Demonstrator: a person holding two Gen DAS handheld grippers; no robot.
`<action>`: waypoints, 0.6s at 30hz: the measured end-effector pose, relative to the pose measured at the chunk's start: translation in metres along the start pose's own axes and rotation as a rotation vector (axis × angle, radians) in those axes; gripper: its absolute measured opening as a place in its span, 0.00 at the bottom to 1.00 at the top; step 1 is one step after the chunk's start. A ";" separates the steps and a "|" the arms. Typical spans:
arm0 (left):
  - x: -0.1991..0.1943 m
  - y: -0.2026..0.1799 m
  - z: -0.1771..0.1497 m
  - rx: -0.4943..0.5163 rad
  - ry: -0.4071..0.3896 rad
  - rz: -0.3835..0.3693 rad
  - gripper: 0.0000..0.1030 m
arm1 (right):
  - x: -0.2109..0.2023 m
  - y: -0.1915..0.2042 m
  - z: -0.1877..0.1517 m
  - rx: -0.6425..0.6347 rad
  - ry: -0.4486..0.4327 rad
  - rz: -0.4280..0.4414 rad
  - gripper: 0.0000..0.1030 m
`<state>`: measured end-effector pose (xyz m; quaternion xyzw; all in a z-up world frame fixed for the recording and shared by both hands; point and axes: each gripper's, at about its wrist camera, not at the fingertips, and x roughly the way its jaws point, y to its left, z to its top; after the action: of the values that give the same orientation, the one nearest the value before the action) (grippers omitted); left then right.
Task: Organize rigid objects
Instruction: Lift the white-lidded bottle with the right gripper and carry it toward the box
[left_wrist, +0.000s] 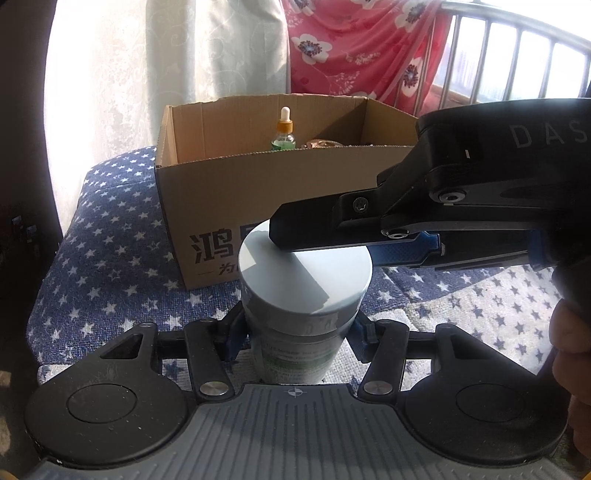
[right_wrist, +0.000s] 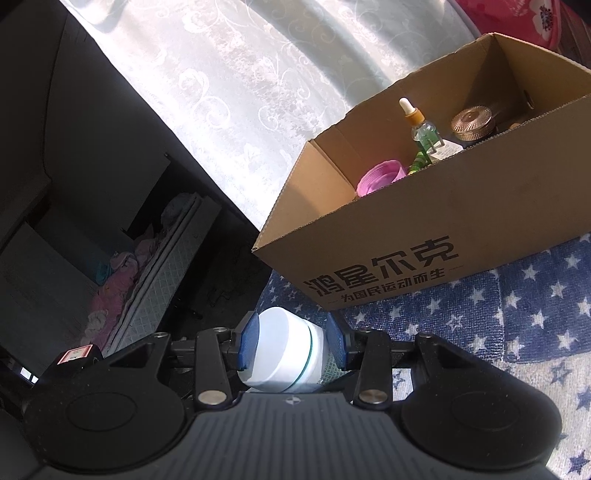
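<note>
Holding: the left gripper (left_wrist: 301, 332) pinches the body of the white jar (left_wrist: 304, 273), its blue pads pressed on either side just under the cap; the jar stands roughly upright above the star-print cover (left_wrist: 110, 258)
Straddling: the right gripper (right_wrist: 291, 341) has its blue pads (right_wrist: 248, 341) either side of the jar's cap (right_wrist: 280, 347); the near pad looks to touch the cap, the far pad shows a sliver of gap, so whether it truly clamps I cannot tell
Jar's long axis: runs up along the left wrist view, cap toward the box; across the right wrist view it lies sideways, so the right tool comes at the cap from the side and over the top
Nearer hand: both are at the jar; the left one carries its weight, by my judgement
Way to the goal: the cardboard box (left_wrist: 258, 192) sits just beyond the jar, open top facing up; a dropper bottle (right_wrist: 421, 125), a bronze-lidded jar (right_wrist: 472, 123) and a pink lid (right_wrist: 380, 177) already lie inside
Coming move, as a guess: either a handover or a twist of the cap; then forward and up over the near wall, which stands higher than the cap in the left view
</note>
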<state>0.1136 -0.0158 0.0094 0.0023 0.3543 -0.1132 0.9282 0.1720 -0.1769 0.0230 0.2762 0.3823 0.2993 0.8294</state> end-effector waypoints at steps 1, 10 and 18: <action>0.001 0.000 0.000 -0.005 0.004 -0.002 0.53 | 0.000 0.000 0.000 0.003 0.001 0.001 0.42; 0.001 -0.002 -0.002 0.009 -0.003 0.006 0.53 | -0.003 -0.006 -0.001 0.037 0.031 0.009 0.60; 0.001 -0.005 0.000 0.015 -0.001 0.013 0.53 | -0.005 -0.009 -0.004 0.041 0.023 0.009 0.61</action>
<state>0.1134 -0.0207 0.0088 0.0116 0.3532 -0.1100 0.9290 0.1685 -0.1852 0.0168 0.2913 0.3965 0.2983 0.8179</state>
